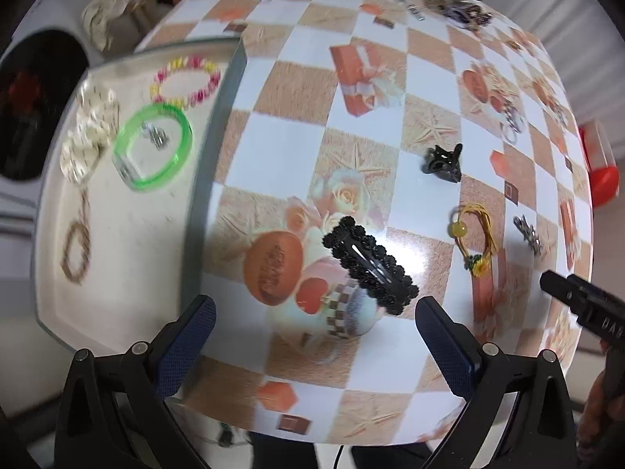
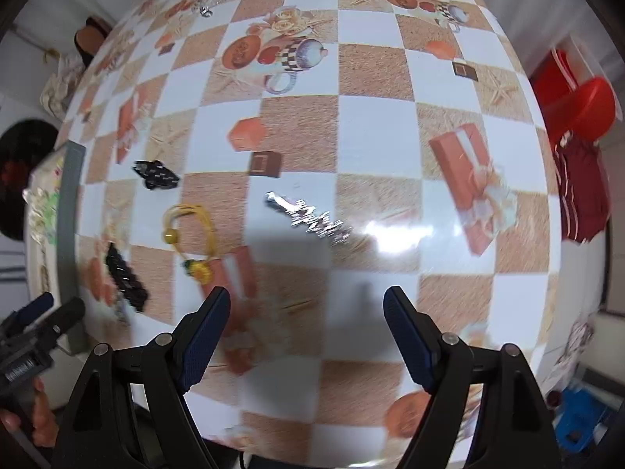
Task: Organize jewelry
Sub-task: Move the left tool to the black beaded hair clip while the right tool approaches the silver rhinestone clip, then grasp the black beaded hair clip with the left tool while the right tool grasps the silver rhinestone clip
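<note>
My left gripper [image 1: 314, 318] is open above the checked tablecloth, with a black beaded snap clip [image 1: 369, 264] lying just ahead of its fingers, untouched. A small black claw clip [image 1: 443, 160], a yellow bead hair tie [image 1: 474, 238] and a silver clip [image 1: 528, 232] lie further right. The white tray [image 1: 125, 265] at left holds a green bangle [image 1: 154, 146], a pink-yellow bead bracelet [image 1: 185, 82], cream scrunchies [image 1: 90, 133] and a brown bracelet [image 1: 76, 252]. My right gripper [image 2: 306, 314] is open and empty, the silver clip [image 2: 308, 221] ahead of it; the yellow hair tie [image 2: 191, 234] and black snap clip [image 2: 127, 277] lie left.
A heap of more jewelry [image 1: 457, 0] sits at the table's far edge. Red plastic containers [image 2: 582, 105] and dark red cloth [image 2: 586, 195] stand off the table to the right. The other gripper [image 2: 35, 332] and a hand show at the lower left of the right wrist view.
</note>
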Demonstrator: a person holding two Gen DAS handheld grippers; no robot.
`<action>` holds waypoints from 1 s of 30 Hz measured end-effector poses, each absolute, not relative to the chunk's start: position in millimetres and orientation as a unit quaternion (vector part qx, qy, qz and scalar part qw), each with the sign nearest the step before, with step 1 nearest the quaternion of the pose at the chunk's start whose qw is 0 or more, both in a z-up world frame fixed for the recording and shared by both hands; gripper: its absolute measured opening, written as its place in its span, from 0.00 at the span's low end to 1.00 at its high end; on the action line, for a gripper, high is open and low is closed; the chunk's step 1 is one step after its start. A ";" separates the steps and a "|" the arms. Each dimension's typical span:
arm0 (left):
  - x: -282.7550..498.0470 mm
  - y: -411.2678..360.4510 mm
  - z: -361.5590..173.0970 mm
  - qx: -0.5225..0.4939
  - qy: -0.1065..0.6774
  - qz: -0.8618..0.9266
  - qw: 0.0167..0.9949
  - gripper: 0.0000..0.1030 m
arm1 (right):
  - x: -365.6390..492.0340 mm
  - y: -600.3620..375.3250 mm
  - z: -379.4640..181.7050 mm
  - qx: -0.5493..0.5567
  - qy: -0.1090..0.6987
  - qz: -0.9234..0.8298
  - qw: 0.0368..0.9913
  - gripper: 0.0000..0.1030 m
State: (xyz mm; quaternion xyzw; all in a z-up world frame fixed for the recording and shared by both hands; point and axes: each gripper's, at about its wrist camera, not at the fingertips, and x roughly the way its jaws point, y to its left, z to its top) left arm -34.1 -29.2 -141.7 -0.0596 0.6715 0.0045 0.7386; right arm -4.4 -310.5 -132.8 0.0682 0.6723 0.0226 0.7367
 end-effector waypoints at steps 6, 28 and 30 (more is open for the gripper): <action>-30.9 -39.8 -157.8 -0.097 0.682 0.028 0.724 1.00 | 8.7 -312.2 -143.6 0.009 0.667 0.052 0.743 0.81; -26.0 -76.2 -184.9 -0.096 0.689 0.080 0.714 0.47 | 38.4 -258.9 -162.7 -0.116 0.633 0.134 0.754 0.48; -24.3 -81.5 -182.9 -0.090 0.688 0.071 0.717 0.40 | 38.2 -256.6 -161.6 -0.117 0.632 0.134 0.754 0.32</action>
